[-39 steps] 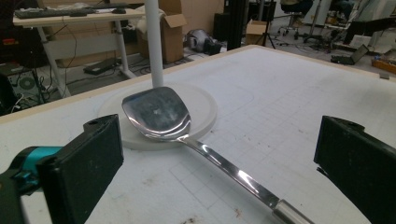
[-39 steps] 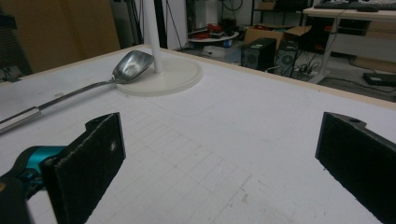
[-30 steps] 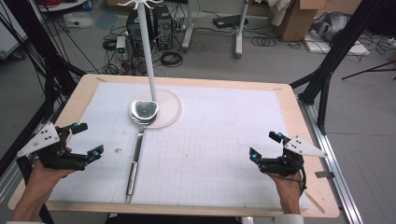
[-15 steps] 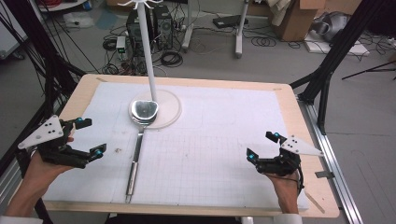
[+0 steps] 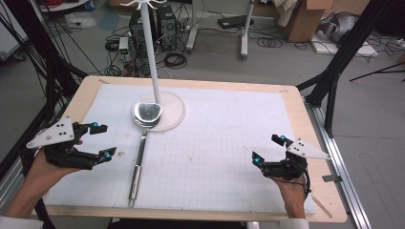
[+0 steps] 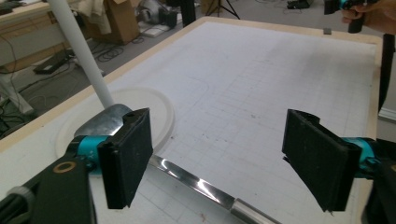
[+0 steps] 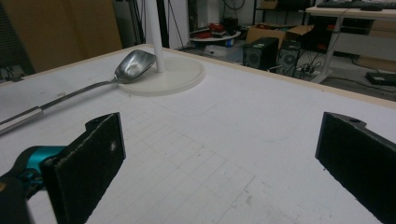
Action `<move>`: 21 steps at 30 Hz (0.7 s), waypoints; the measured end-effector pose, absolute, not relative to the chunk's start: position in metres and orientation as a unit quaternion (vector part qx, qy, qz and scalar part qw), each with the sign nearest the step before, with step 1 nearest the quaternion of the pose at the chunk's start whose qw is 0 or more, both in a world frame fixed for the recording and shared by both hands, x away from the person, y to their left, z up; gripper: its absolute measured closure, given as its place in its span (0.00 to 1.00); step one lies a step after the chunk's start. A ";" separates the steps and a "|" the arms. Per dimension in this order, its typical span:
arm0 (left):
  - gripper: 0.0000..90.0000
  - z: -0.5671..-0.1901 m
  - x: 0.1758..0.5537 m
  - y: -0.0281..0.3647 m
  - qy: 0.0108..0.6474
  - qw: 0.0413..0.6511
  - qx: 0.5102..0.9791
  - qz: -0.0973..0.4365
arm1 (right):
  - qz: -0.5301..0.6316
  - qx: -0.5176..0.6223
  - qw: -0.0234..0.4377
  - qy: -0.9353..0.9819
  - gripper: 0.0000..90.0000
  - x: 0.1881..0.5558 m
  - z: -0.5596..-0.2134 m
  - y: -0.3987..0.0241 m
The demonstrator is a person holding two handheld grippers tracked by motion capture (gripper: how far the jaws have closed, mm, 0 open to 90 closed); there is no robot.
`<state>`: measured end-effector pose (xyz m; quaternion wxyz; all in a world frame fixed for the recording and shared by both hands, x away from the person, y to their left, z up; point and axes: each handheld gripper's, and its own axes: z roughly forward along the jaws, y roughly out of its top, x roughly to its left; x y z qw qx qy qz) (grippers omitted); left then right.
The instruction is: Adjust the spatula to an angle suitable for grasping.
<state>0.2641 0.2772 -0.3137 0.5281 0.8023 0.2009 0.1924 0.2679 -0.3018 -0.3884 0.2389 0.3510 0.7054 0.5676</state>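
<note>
Approach stage of picking up the ladle, nothing yet gripped. Ladle flat on the white gridded mat, bowl resting on the rim of the round white stand base, handle running back toward the near table edge. Left gripper just beside the handle on its left, jaws apart but lately narrowing, the shiny shaft visible low between them in the left gripper view, pads not touching it. Right gripper well apart at the right side of the mat, jaws wide, empty. Next move, by judgement: lower and centre the left jaws across the handle, then close squarely; thin polished shaft likely to slip or roll under a skewed pinch.
</note>
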 end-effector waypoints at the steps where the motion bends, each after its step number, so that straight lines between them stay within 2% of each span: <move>1: 0.32 -0.312 0.264 0.275 0.195 0.521 0.808 0.191 | 0.567 0.351 0.238 0.706 0.00 0.268 -0.388 -0.302; 5: 0.36 -0.310 0.264 0.272 0.187 0.508 0.819 0.189 | 0.568 0.350 0.238 0.706 0.00 0.268 -0.388 -0.302; 10: 0.47 -0.310 0.265 0.268 0.165 0.482 0.841 0.182 | 0.567 0.352 0.236 0.706 0.00 0.268 -0.388 -0.301; 14: 0.54 -0.313 0.267 0.261 0.149 0.441 0.870 0.163 | 0.568 0.350 0.240 0.706 0.00 0.268 -0.388 -0.301; 21: 0.60 -0.315 0.270 0.252 0.129 0.392 0.898 0.151 | 0.566 0.352 0.240 0.706 0.00 0.267 -0.388 -0.301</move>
